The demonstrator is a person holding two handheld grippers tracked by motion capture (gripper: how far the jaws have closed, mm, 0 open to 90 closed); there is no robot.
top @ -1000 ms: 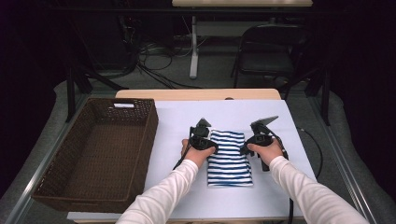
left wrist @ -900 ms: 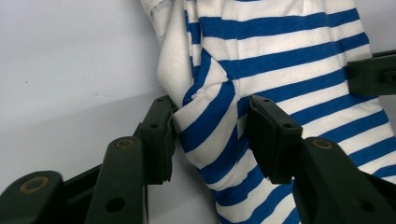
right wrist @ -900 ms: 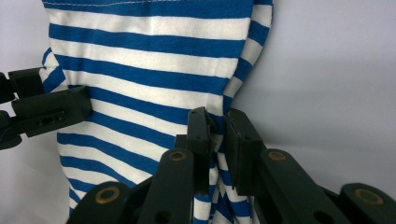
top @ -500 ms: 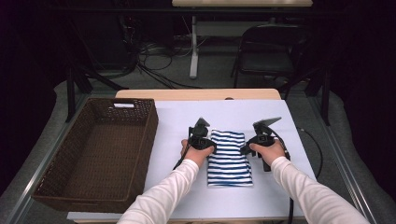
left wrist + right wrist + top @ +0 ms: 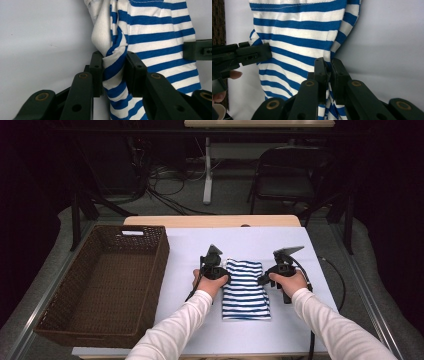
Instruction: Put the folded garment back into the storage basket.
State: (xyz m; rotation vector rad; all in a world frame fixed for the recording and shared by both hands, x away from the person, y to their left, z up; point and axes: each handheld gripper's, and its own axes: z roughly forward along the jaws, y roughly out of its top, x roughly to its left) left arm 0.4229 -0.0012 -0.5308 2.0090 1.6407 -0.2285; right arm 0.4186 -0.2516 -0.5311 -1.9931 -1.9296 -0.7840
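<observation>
two grippers, left gripper (image 5: 223, 279) and right gripper (image 5: 261, 280), pinch one striped shirt (image 5: 245, 291).

The folded shirt (image 5: 245, 290) is white with blue stripes across it; both grippers are black, the left gripper (image 5: 220, 276) and the right gripper (image 5: 263, 279); the woven basket (image 5: 65, 320) is dark brown; the table (image 5: 190, 250) pale white; sleeves (image 5: 175, 330) white.

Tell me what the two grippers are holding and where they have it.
Both pinch the folded striped shirt: left gripper on its left edge, right gripper on its right edge.
</observation>
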